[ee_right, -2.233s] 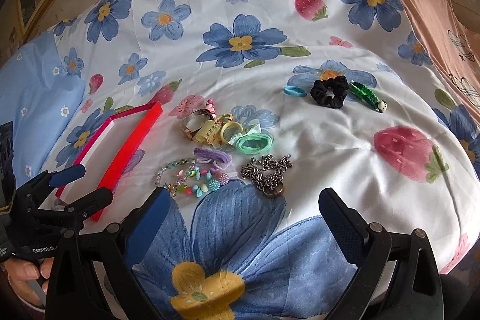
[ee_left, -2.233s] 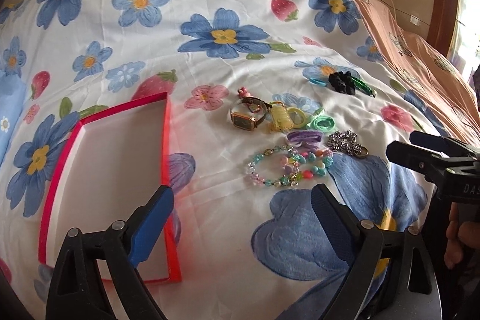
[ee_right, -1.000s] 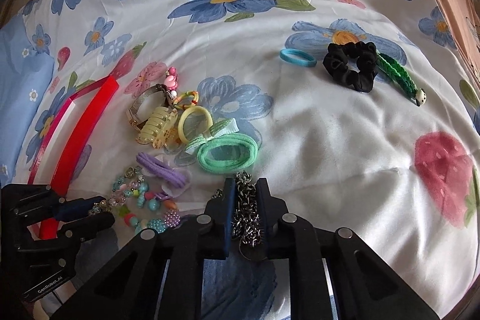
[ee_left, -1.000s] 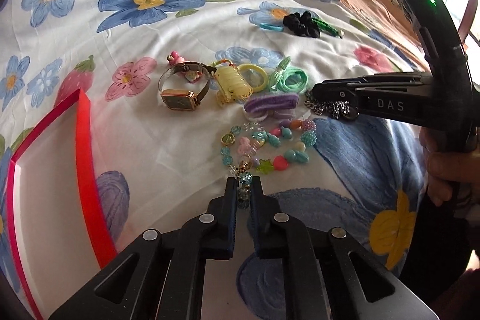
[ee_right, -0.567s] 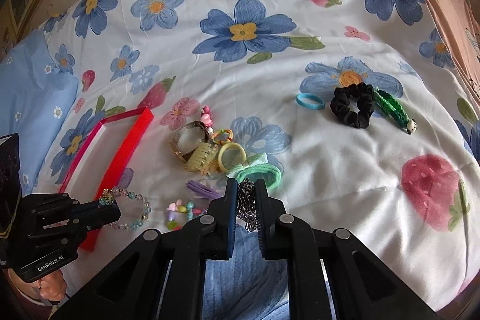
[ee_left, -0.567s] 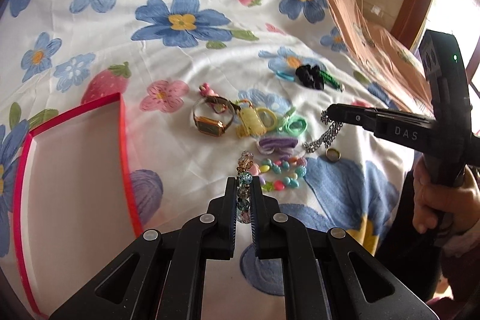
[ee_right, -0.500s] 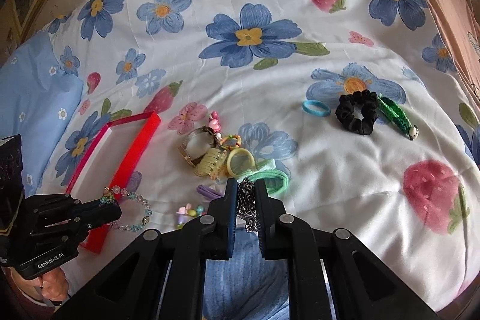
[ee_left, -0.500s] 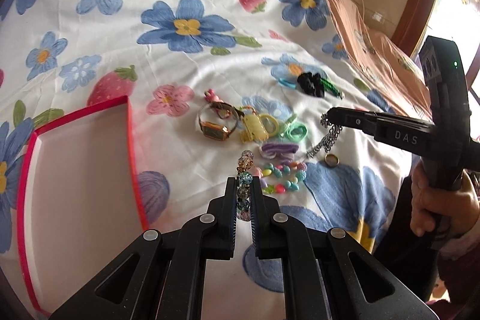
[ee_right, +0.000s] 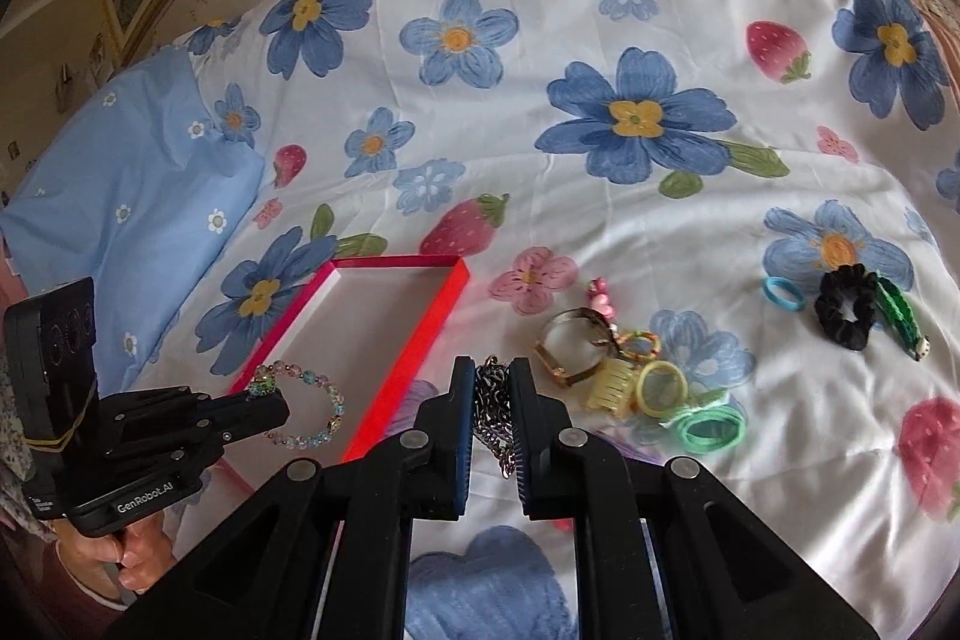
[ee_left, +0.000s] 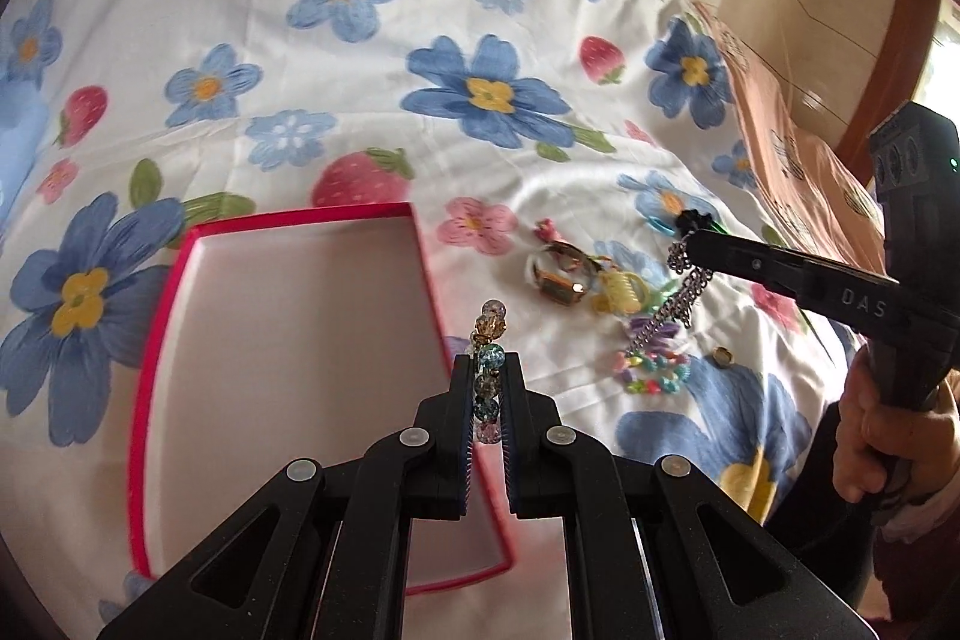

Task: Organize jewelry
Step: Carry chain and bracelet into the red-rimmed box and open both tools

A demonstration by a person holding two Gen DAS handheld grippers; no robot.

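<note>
Floral bed [ee_right: 540,10] with red box [ee_left: 156,340] near left | left gripper [ee_left: 486,370] jaws clamped on bead bracelet [ee_right: 306,406] over box | right gripper [ee_right: 492,388] jaws clamped on metal chain [ee_left: 672,304], right of box | advice: lower each inside the rim before letting go, apart to avoid tangling

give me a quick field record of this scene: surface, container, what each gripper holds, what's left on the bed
surface: floral bedspread
container: red-rimmed tray, white inside, nothing lying in it
left gripper: shut on beaded bracelet, hanging over the tray
right gripper: shut on metal chain, dangling clear of the bed
left on bed, cluster: wristwatch, yellow hair claw, yellow hair tie, green hair ties, coloured bead bracelet
left on bed, apart: blue hair tie, black scrunchie, green hair clip
</note>
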